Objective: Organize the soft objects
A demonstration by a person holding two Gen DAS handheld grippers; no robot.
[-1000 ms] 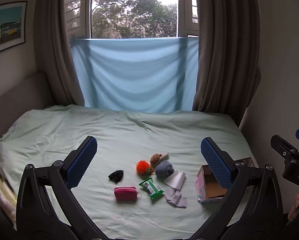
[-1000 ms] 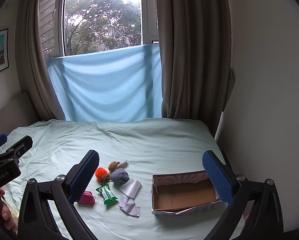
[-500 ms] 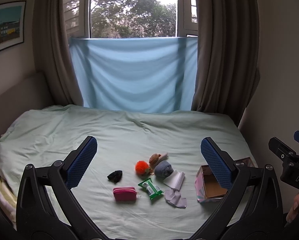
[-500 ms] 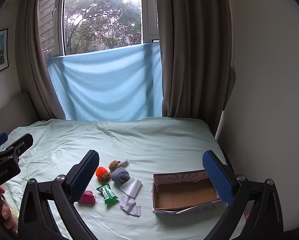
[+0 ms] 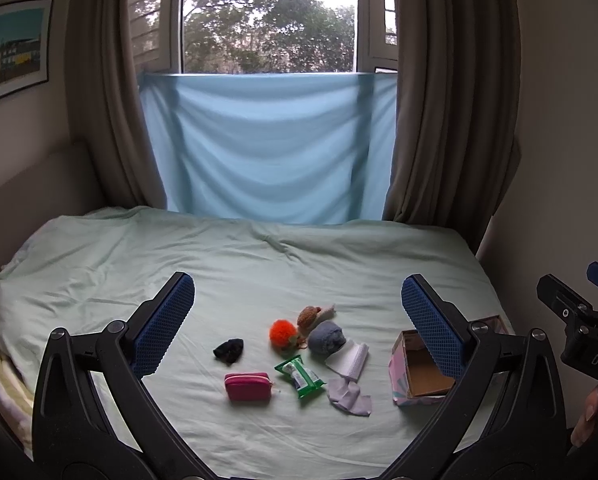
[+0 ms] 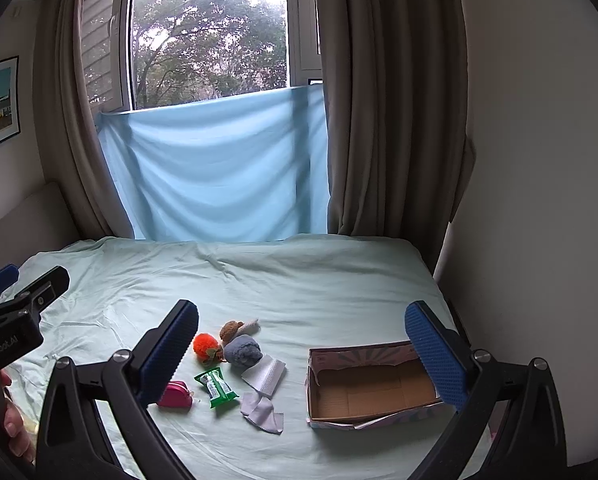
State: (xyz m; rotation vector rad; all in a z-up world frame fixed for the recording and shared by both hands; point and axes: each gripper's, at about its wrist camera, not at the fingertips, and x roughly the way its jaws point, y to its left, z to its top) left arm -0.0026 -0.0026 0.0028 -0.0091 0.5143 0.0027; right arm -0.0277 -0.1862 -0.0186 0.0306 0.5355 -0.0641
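Small soft things lie on the pale green bed (image 5: 259,272): an orange pompom (image 5: 281,331) (image 6: 205,345), a brown plush (image 5: 310,314), a blue-grey rolled sock (image 5: 326,337) (image 6: 241,351), a black cloth ball (image 5: 228,349), a pink pouch (image 5: 247,386) (image 6: 175,397), a green wipes pack (image 5: 299,376) (image 6: 217,388), a white cloth (image 5: 349,358) and a lilac cloth (image 5: 349,396). An open empty cardboard box (image 6: 371,388) (image 5: 419,372) stands to their right. My left gripper (image 5: 295,320) and right gripper (image 6: 303,344) are open, empty, held well above and short of the items.
A blue sheet (image 5: 267,148) hangs under the window between brown curtains (image 5: 451,120). A wall (image 6: 539,200) runs close along the bed's right edge. Folded bedding (image 5: 3,392) shows at the bed's left edge. A picture (image 5: 11,56) hangs on the left wall.
Both grippers have drifted very slightly; the items look marginally shifted in view. Nothing was grasped or moved on the bed.
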